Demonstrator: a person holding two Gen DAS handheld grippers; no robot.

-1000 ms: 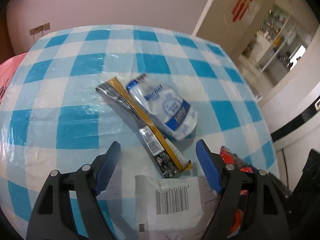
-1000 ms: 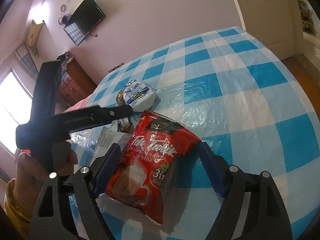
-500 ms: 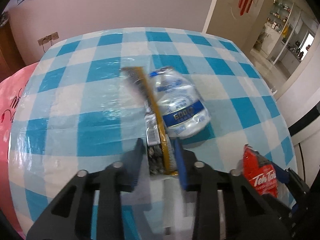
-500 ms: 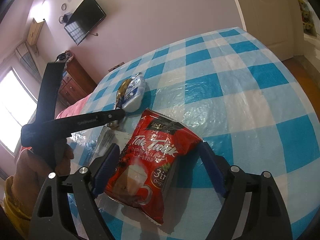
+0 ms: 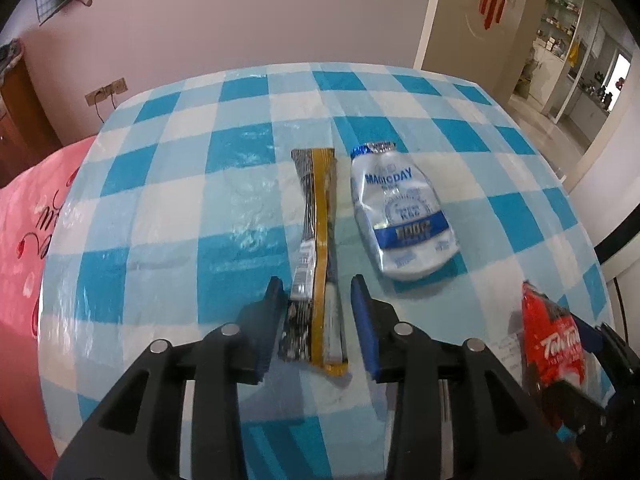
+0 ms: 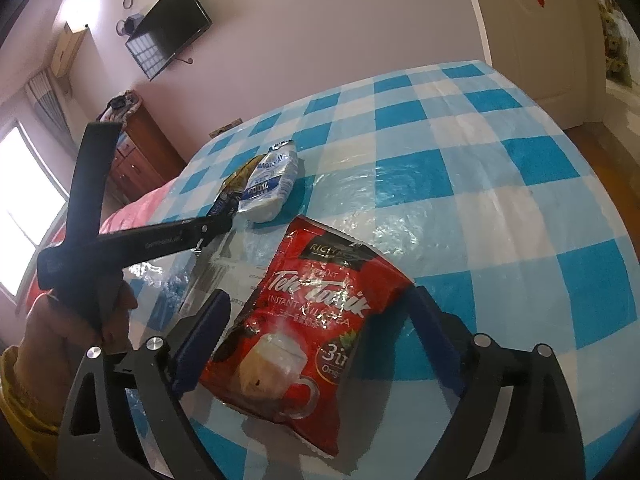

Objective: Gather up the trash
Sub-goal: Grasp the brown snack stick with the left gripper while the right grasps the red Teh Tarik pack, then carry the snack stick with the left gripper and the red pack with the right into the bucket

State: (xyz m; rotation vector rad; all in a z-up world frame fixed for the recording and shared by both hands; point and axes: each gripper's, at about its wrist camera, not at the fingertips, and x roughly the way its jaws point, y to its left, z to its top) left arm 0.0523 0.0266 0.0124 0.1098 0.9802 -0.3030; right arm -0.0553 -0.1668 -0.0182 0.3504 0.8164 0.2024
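Across the blue-and-white checked tabletop (image 5: 168,208) the trash lies spread out. Largest is the red milk tea packet (image 6: 308,320), flat on the cloth between the wide-open fingers of my right hand-held gripper (image 6: 316,340), which grips nothing. Beyond it sits the crumpled white and blue pouch (image 5: 400,216), just beside the long black and gold stick wrapper (image 5: 316,256). My left hand-held gripper (image 5: 316,316) is narrowed around that wrapper's near end, a blue pad close on each side; I cannot tell whether they actually pinch it. A white paper label (image 6: 224,276) lies under the red packet's left edge.
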